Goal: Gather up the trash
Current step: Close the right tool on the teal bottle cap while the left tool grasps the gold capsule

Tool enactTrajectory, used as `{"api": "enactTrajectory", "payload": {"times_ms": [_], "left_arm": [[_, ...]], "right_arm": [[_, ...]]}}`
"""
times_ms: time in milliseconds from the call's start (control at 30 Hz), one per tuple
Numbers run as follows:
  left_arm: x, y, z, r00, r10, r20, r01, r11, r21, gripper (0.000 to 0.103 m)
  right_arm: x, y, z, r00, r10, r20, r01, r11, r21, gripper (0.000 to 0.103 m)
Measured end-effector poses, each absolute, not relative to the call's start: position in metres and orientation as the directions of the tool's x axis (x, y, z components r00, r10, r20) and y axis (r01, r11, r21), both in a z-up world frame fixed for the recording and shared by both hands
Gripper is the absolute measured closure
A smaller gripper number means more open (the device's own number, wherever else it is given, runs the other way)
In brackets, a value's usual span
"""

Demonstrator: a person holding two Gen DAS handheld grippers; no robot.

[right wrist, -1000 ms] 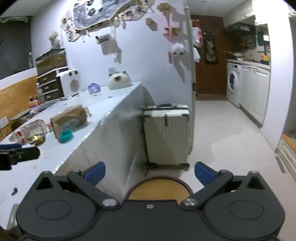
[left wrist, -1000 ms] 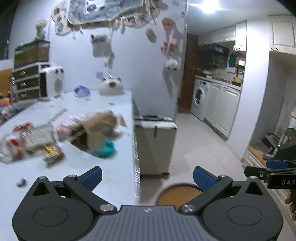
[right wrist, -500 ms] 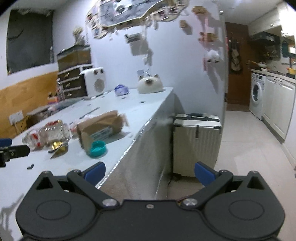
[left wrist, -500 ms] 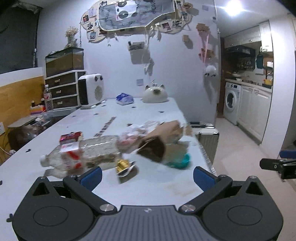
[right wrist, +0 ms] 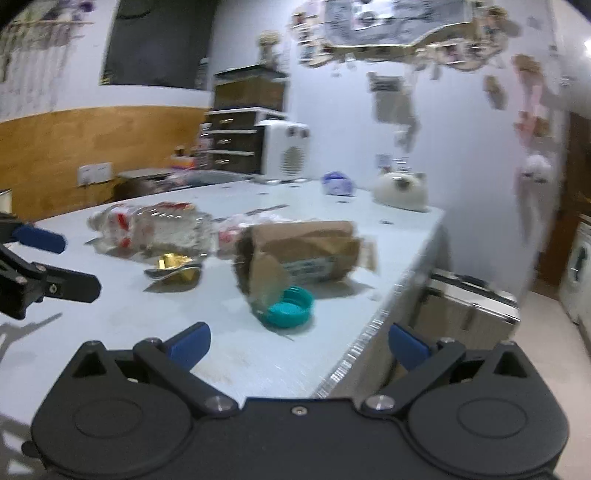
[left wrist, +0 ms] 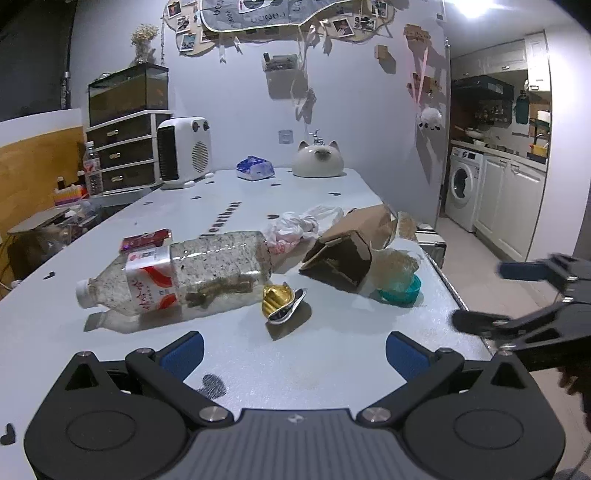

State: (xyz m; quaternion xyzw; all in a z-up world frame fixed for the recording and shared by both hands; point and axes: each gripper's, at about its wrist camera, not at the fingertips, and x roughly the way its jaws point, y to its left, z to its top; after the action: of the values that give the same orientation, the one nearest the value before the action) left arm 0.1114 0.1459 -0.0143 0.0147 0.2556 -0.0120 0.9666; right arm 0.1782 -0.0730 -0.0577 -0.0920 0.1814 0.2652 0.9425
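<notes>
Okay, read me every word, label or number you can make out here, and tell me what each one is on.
"heartbeat", probably, partly hidden: black print on the table.
Plastic bottle label: red and white, characters too small to read.
Cardboard box sticker: blurred, unreadable.
Wall banner: letters too distorted to read.
Red packet: nothing legible.

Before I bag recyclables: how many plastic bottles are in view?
2. A clear plastic bottle with a red label lies on the white table; a small upright bottle stands beside the drawers. Others may be hidden.
</notes>
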Motion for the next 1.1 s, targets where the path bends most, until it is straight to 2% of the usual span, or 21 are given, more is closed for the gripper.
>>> {"api": "enactTrajectory", "payload": {"times_ms": [33,133,300,433,500,567,667,867,1000,1100], "left_arm": [[0.113,0.146,-0.014,0.872,-0.029,-0.489,0.042,0.999,0.016,0.0],[0.12,0.147,-0.013,0.883,-0.063,-0.465,0.076,0.997,0.01,0.0],[0.139,0.142,-0.015,0.882,-0.086,-0.463,0.12,0.992,0.045,0.003],[0.158,0.137,-0.02,0.866,-0.085,-0.494,0.145,0.986,0.085,0.017],[0.168,0.135,-0.024,0.855,-0.073,-0.513,0.147,0.983,0.106,0.025],[0.175,0.135,-0.028,0.849,-0.067,-0.523,0.149,0.982,0.116,0.029],[0.187,0.139,-0.031,0.845,-0.051,-0.532,0.137,0.983,0.124,0.033],[0.208,0.148,-0.036,0.833,-0.023,-0.552,0.106,0.987,0.119,0.034],[0.22,0.149,-0.04,0.821,-0.01,-0.571,0.103,0.986,0.13,0.042],[0.226,0.152,-0.043,0.814,0.004,-0.581,0.09,0.987,0.133,0.055]], "right_arm": [[0.186,-0.068,-0.059,0.787,0.475,-0.394,-0.546,0.834,-0.085,0.001],[0.202,-0.056,-0.064,0.786,0.465,-0.407,-0.552,0.825,-0.124,0.019],[0.23,-0.041,-0.074,0.749,0.485,-0.451,-0.59,0.798,-0.122,0.026],[0.249,-0.036,-0.08,0.732,0.502,-0.461,-0.598,0.797,-0.081,0.031],[0.256,-0.036,-0.08,0.719,0.521,-0.461,-0.606,0.794,-0.049,0.041],[0.257,-0.036,-0.08,0.709,0.536,-0.459,-0.618,0.785,-0.036,0.052],[0.252,-0.041,-0.081,0.7,0.55,-0.456,-0.629,0.777,-0.027,0.053],[0.236,-0.055,-0.079,0.681,0.567,-0.463,-0.637,0.771,0.008,0.053],[0.223,-0.058,-0.077,0.659,0.585,-0.473,-0.652,0.758,0.03,0.053],[0.217,-0.059,-0.075,0.643,0.6,-0.476,-0.662,0.748,0.05,0.052]]}}
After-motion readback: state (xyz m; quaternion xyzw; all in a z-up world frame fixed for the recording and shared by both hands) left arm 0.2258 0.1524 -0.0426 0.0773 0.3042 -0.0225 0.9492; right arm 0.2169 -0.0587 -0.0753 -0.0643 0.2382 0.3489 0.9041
